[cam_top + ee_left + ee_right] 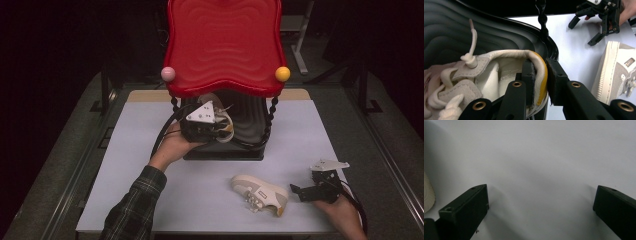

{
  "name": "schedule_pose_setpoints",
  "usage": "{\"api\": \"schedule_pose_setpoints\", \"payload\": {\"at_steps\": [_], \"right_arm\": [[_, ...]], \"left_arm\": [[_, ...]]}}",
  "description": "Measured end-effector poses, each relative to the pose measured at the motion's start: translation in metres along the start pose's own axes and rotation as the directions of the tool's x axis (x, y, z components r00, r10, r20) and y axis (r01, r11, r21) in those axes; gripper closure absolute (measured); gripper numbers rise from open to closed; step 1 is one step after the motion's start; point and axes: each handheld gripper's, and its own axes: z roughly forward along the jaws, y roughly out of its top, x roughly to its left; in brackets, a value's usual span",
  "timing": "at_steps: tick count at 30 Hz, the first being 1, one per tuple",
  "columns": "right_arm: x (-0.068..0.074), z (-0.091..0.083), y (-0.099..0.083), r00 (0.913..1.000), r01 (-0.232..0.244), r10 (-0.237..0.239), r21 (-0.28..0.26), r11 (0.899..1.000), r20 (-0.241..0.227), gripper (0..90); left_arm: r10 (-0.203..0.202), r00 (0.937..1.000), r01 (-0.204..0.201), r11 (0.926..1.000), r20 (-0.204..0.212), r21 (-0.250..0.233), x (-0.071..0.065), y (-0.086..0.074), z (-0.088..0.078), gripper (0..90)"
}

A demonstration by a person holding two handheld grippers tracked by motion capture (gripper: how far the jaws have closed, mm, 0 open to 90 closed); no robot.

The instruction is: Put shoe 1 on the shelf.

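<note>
I see a dark room with only the table (150, 165) lit from above. My right gripper view is soft, hazy, with faint shadows beneath its jaws.

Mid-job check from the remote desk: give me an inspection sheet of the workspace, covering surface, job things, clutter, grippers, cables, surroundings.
Surface: white table, bare around the items.
Job's things: red and black shoe rack; one shoe on its black lower shelf; second shoe lying on the table.
Clutter: nothing seen.
Grippers: left gripper clamped on the first shoe's heel collar; right gripper open, beside the second shoe, holding nothing.
Cables: black cable trailing from the left gripper.
Surroundings: dark floor, metal frames.
</note>
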Motion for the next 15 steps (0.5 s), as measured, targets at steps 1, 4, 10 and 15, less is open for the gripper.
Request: {"api": "schedule_pose_setpoints", "payload": {"at_steps": [1, 4, 10, 15], "right_arm": [[0.0, 0.0, 0.0, 1.0, 0.0, 0.0, 0.0, 1.0, 0.0, 0.0], [0.001, 0.0, 0.002, 1.0, -0.004, 0.004, 0.016, 1.0, 0.003, 0.0], [0.006, -0.008, 0.01, 0.9997, 0.014, -0.013, 0.056, 0.998, -0.021, 29.6], [0.008, -0.014, 0.017, 0.9976, 0.035, -0.032, 0.046, 0.998, -0.061, 51.0]], "left_arm": [[0.0, 1.0, 0.0, 1.0, 0.0, 0.0, 0.0, 0.0, 0.0, 75.1], [-0.022, 0.9995, 0.022, 0.9998, -0.023, 0.0, -0.002, 0.001, 0.0, 66.4], [-0.083, 0.9949, 0.08, 0.9951, -0.058, -0.058, -0.008, 0.001, -0.009, 58.5], [-0.12, 0.9873, 0.113, 0.991, -0.104, -0.071, -0.015, 0.0, -0.023, 58.5]]}}
